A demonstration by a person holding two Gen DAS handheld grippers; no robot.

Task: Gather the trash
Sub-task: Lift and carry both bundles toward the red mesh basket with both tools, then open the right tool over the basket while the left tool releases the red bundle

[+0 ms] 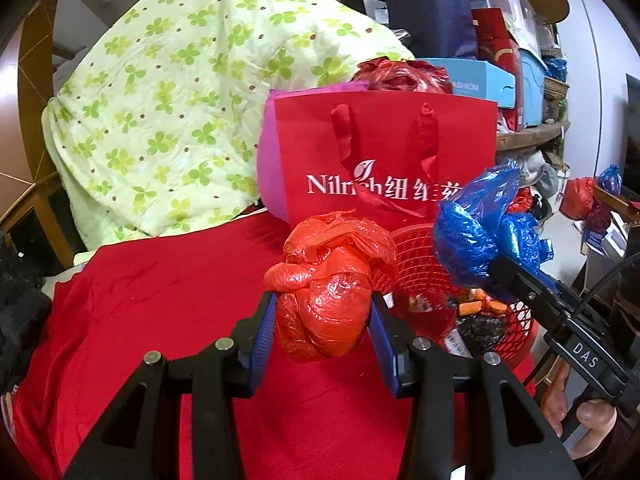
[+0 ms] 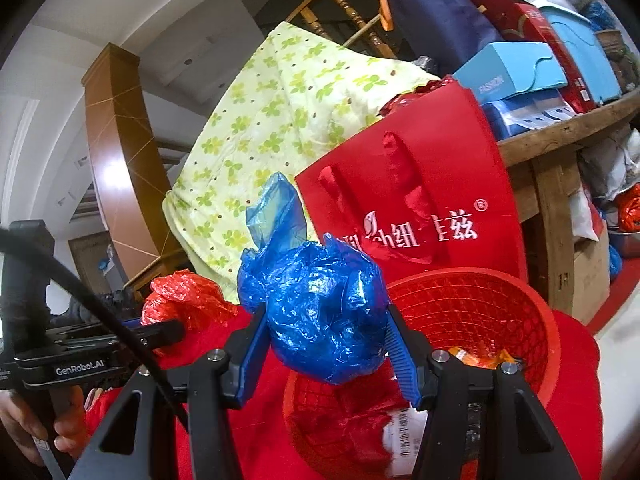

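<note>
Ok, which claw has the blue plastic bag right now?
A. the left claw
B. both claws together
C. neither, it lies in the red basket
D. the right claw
D: the right claw pinches the crumpled blue plastic bag between its pads above the red basket, while the left claw holds a red plastic bag.

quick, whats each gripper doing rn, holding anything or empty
left gripper: shut on the red plastic bag.
right gripper: shut on the blue plastic bag, above the red basket.
</note>
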